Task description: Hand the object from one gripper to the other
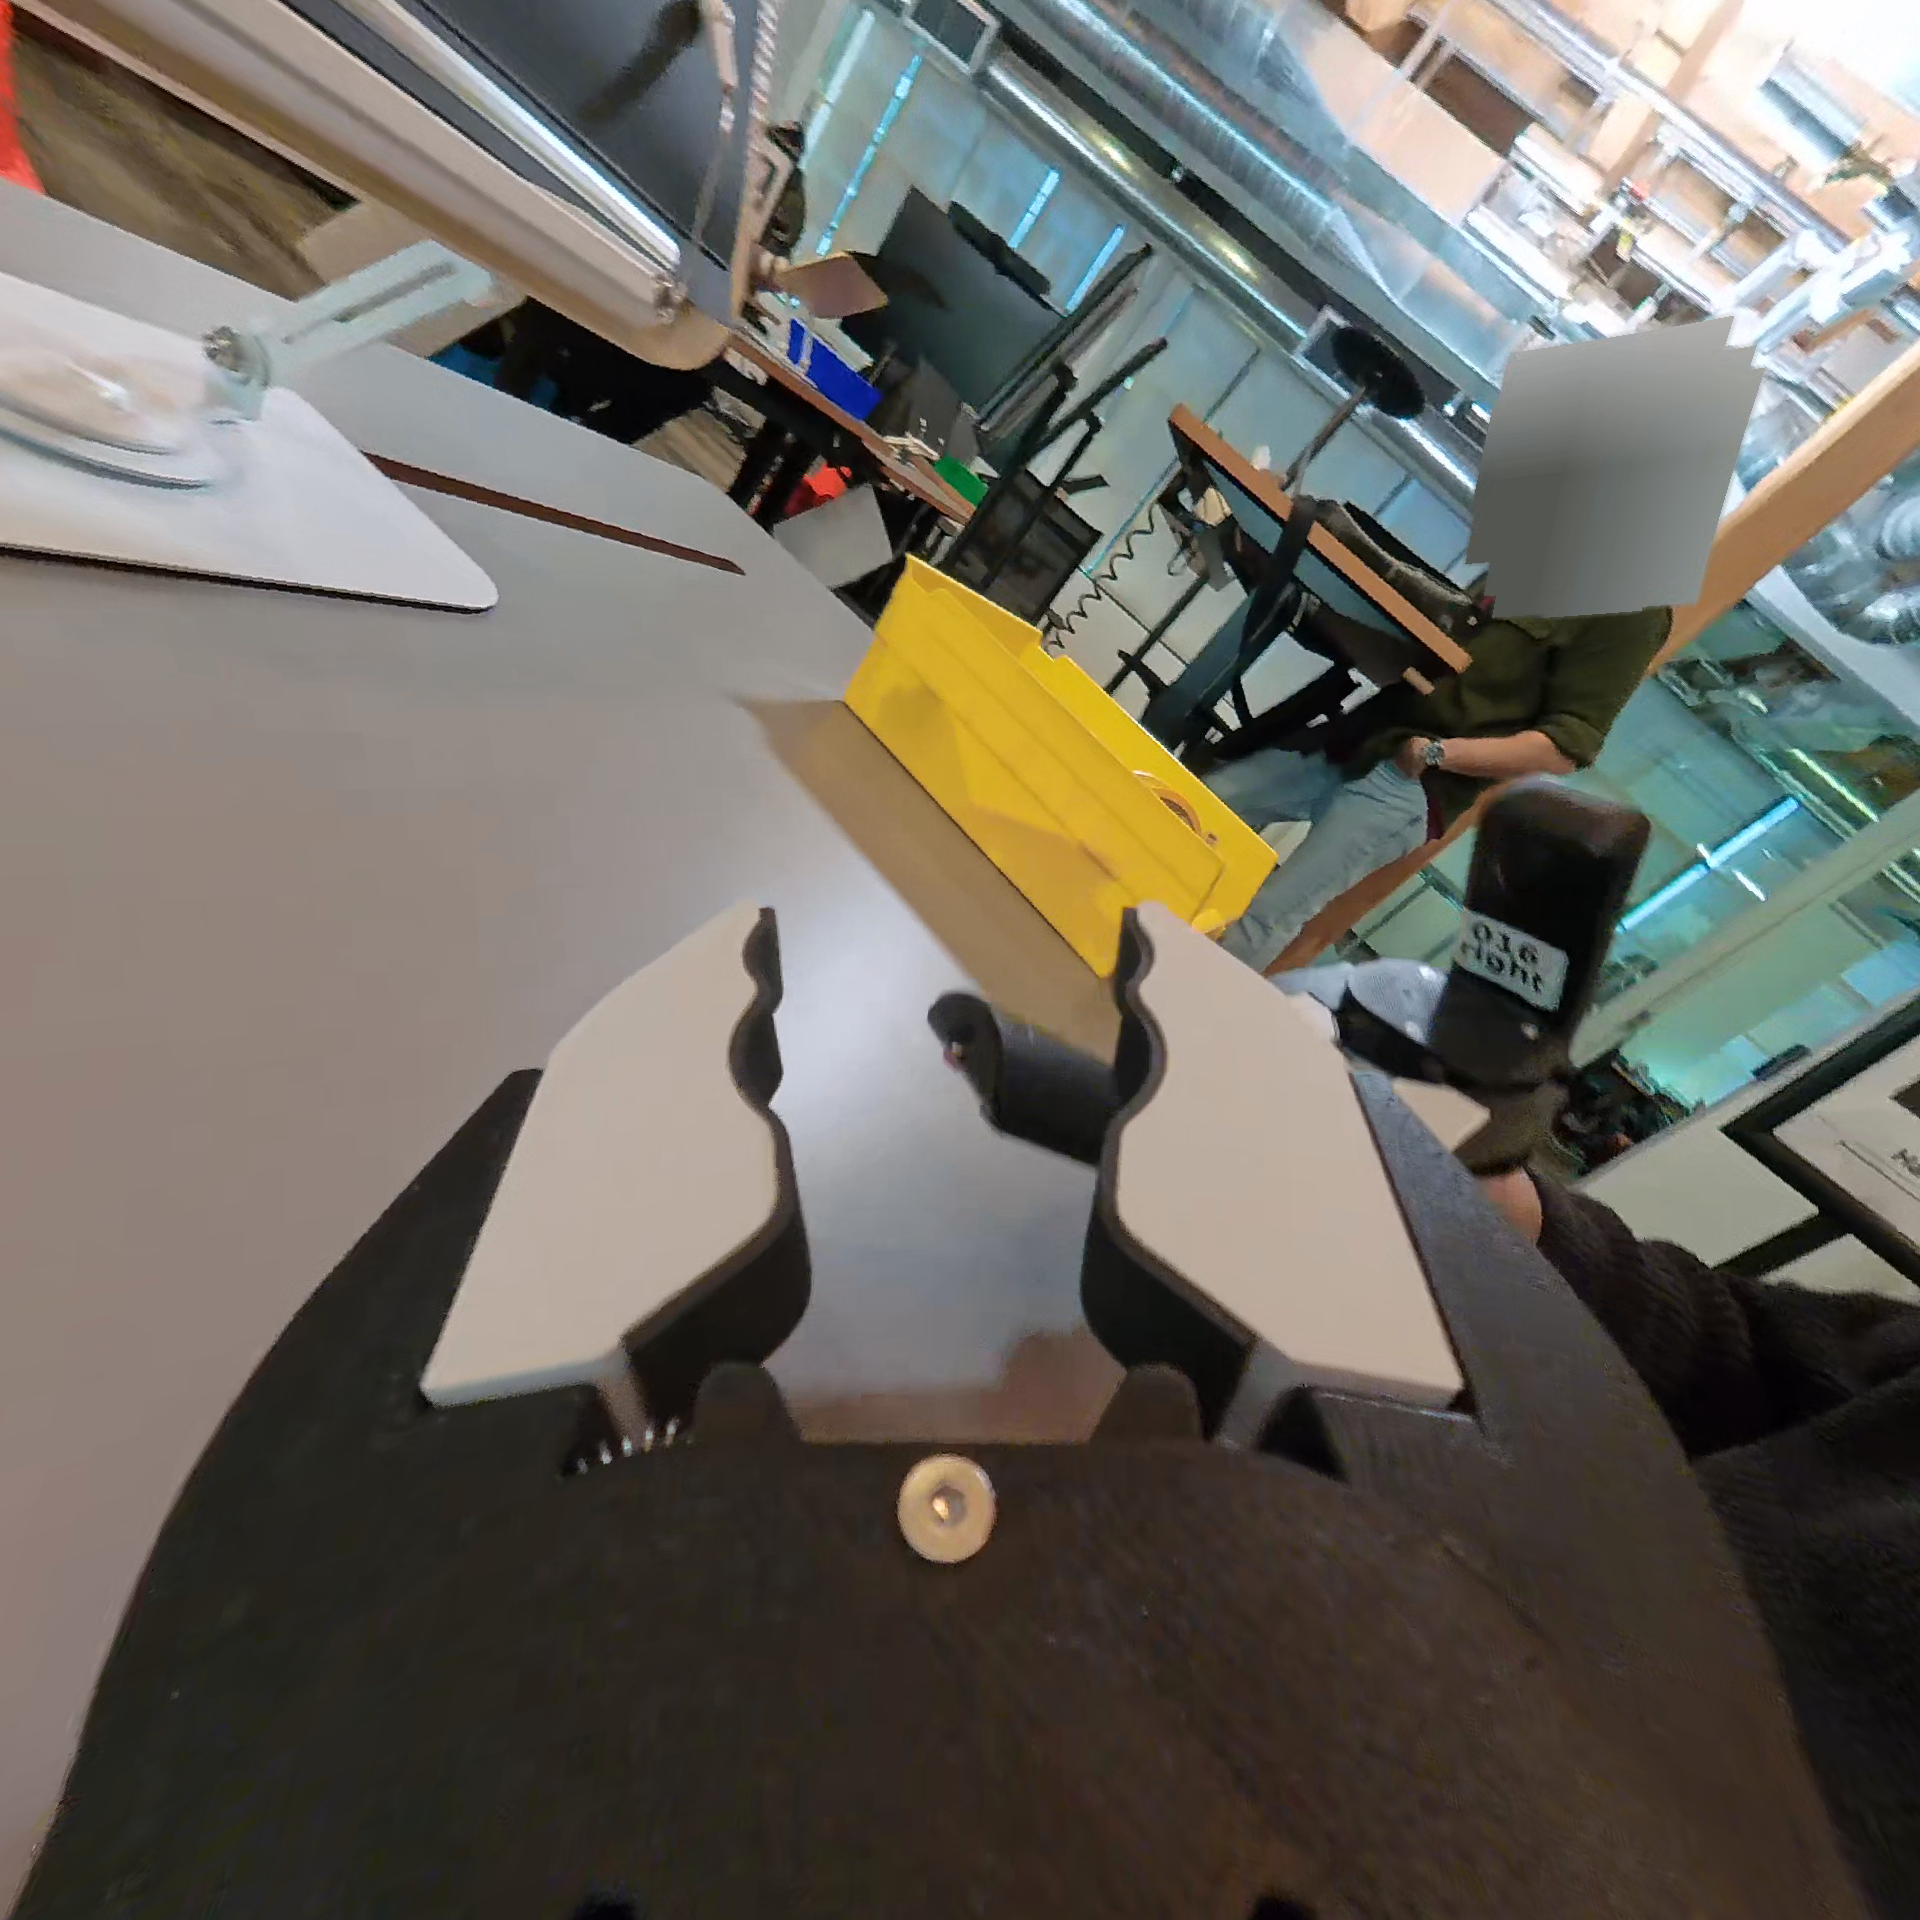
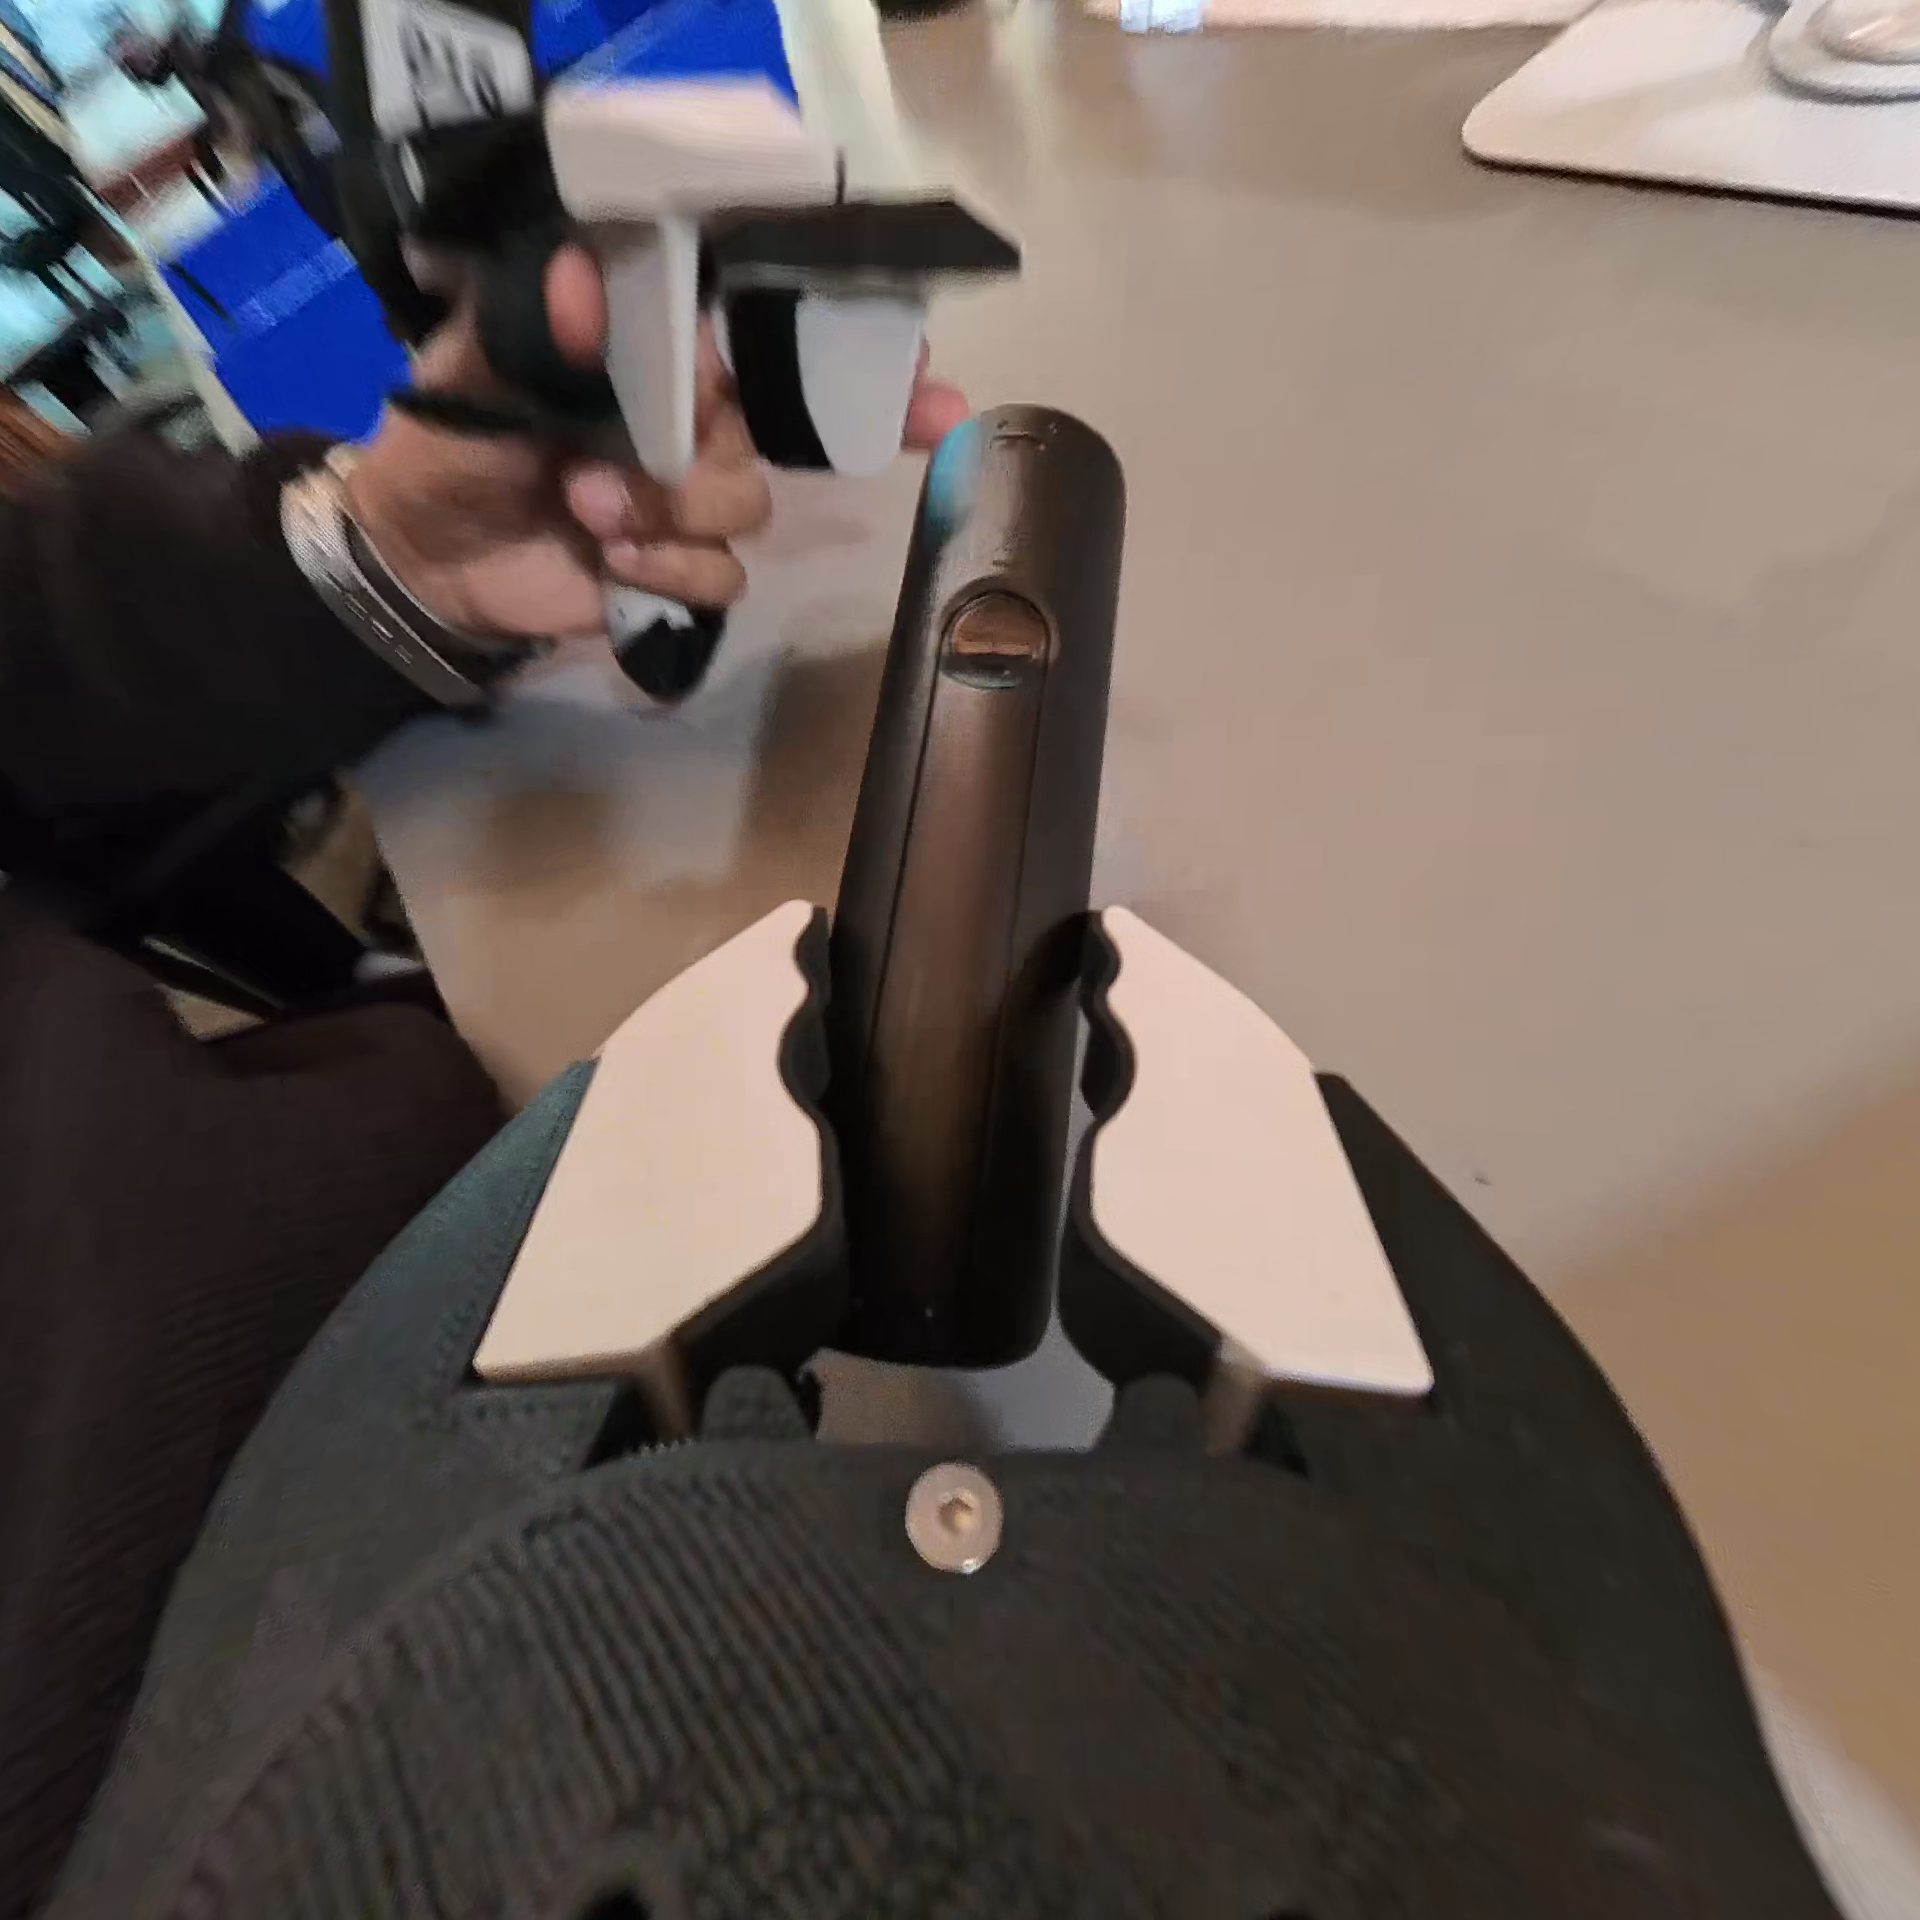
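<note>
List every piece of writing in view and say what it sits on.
I leave the wording itself out; this is where it stands.
White label on the right gripper handle: legible print.
White sign at the picture's right edge: cut off.
Label on the left gripper: blurred.
Black device: tiny marks near its tip, unreadable.

From the left wrist view we look forward along the left gripper [image 1: 945,997], tilted, low over the grey table [image 1: 312,935] toward a yellow bin [image 1: 997,769] and the room beyond. From the right wrist view we look steeply down along the right gripper [image 2: 956,966] at the same table [image 2: 1455,727], close up. Both views share the black object [image 2: 977,831], whose tip [image 1: 997,1049] we see at close range, and each shows the other gripper.
</note>
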